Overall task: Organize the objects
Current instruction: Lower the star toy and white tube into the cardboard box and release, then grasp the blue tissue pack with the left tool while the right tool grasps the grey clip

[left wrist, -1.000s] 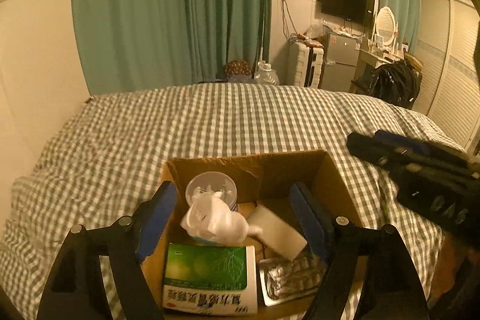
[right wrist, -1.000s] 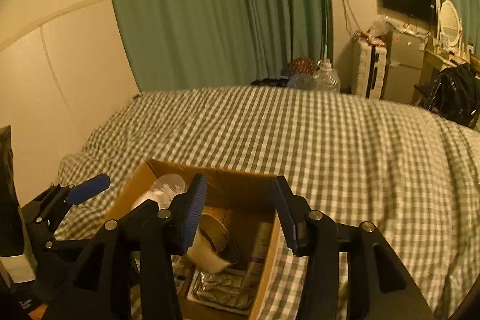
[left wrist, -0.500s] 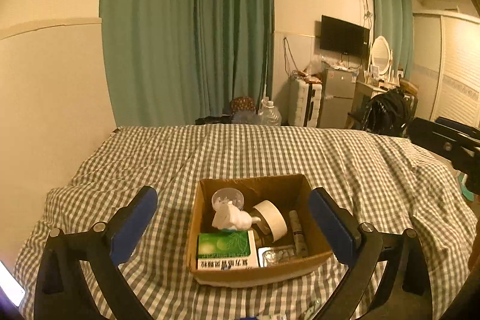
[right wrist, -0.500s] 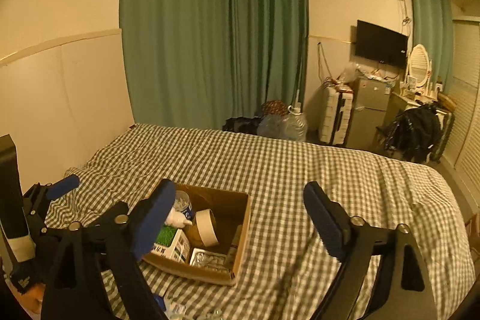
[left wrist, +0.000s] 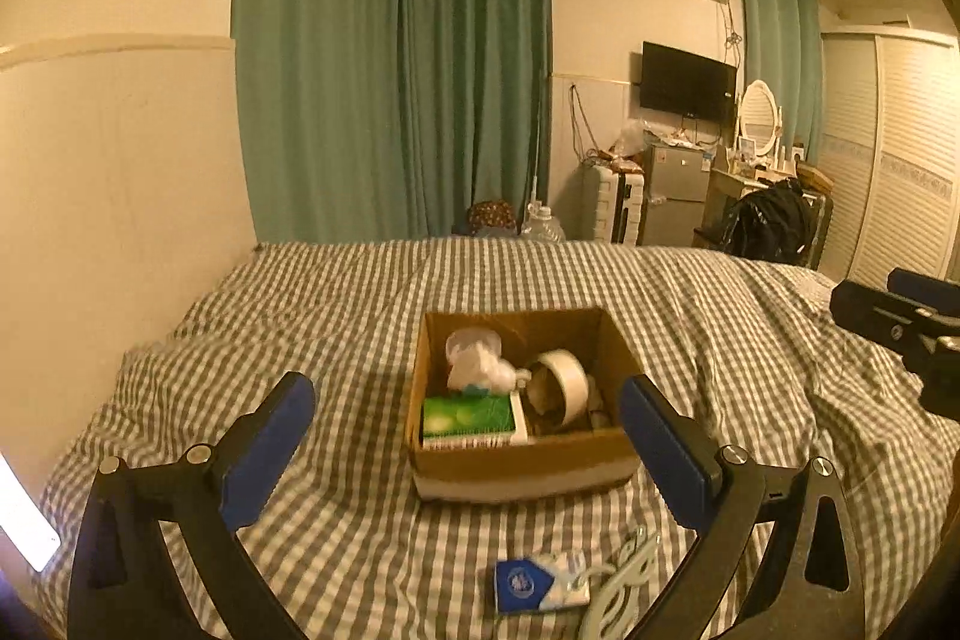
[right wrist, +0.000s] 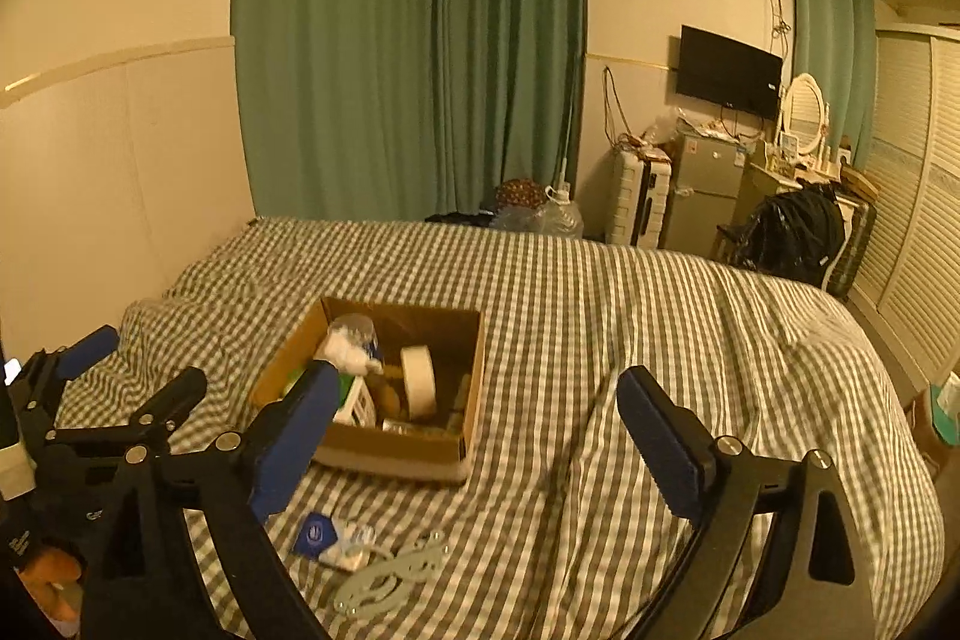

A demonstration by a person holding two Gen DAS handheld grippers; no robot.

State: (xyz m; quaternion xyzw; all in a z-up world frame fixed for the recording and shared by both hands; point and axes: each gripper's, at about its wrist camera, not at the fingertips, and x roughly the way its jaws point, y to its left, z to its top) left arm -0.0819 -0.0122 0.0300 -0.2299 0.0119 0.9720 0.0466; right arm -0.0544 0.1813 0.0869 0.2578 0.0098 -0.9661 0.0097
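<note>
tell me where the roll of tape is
The roll of tape stands on edge inside the cardboard box on the bed, right of the green packet.

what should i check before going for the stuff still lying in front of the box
1. Left gripper open and holding nothing: ok.
2. Right gripper open and holding nothing: ok.
3. Blue and white packet loose on the checked bedspread, outside the cardboard box: ok.
4. Pale flat cut-out piece free of the packet: cannot tell, they look touching.
5. Room left in the box: cannot tell, it looks rather full.
</note>
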